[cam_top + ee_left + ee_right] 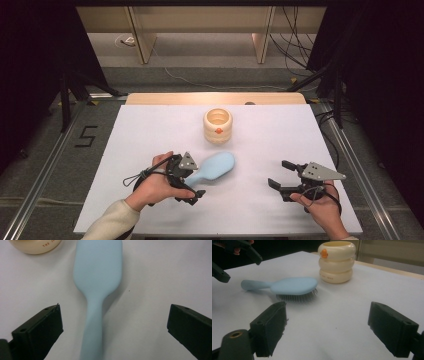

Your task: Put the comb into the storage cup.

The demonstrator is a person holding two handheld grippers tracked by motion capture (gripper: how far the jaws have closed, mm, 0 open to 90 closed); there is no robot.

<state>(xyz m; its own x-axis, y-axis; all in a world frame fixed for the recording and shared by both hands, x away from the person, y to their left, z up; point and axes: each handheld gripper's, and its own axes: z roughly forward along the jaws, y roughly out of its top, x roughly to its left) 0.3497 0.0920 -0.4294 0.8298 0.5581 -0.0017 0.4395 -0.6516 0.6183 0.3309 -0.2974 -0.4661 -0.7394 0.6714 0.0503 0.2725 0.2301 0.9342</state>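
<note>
A light blue hairbrush [216, 167] lies bristles down on the white table [150, 130], handle toward my left hand. My left gripper [191, 181] hovers just above the handle, open. In the left gripper view the jaws stand wide on either side of the hairbrush [98, 270] and do not touch it. Beyond the brush head stands a cream ringed holder [218, 126] with an orange mark, upright. My right gripper [278, 173] rests at the right front, open with nothing between its jaws, aimed at the hairbrush [292, 286] and the holder [337, 261].
The table's wooden far edge [215, 98] lies behind the holder. Dark stands and cables flank the table on the floor. Bare white surface stretches between the two grippers and around the holder.
</note>
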